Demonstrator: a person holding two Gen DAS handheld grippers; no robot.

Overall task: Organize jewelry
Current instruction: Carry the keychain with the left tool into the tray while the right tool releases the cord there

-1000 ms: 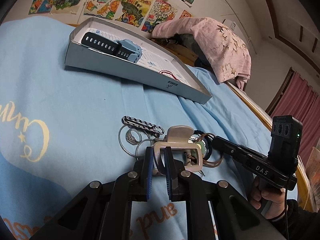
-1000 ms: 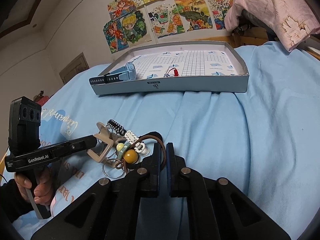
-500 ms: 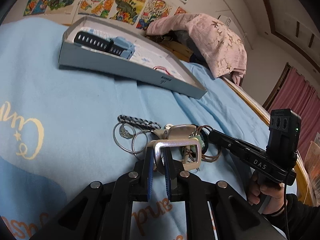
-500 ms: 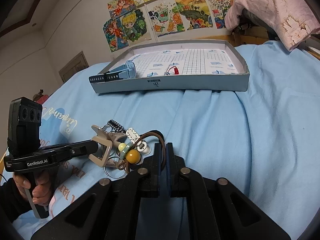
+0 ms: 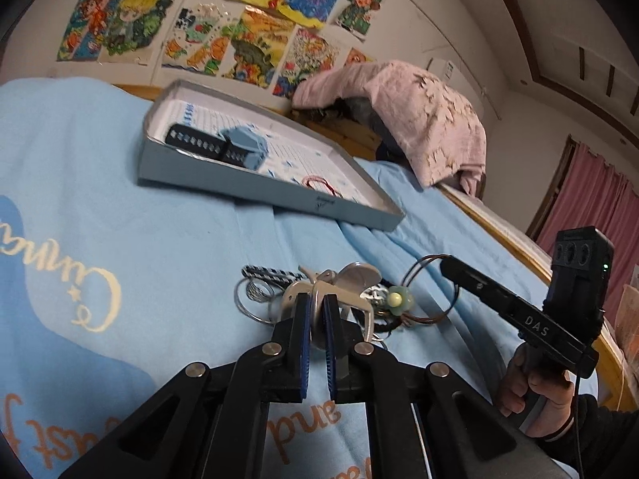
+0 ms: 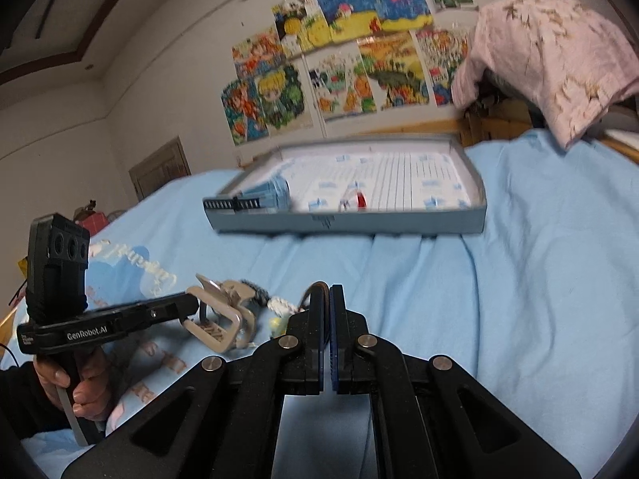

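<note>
Soft blue bedsheet (image 5: 167, 239); left jaws clamp beige claw clip (image 5: 319, 291), right jaws pinch brown cord loop (image 5: 431, 263).

Tangled jewelry pile on blue bedspread: beige hair clip (image 5: 351, 279) tilted up, brown cord bracelet (image 5: 431, 291) with green flower bead (image 5: 396, 299), silver rings (image 5: 255, 299), black-white braided strap (image 5: 267, 273); beyond, grey tray (image 5: 271, 187) holding blue watch (image 5: 239, 147), red cord (image 5: 319, 183)

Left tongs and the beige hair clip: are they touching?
Touching. The left wrist view shows the left tongs shut on the beige hair clip, its frame pinched between the two blue pads.
</note>
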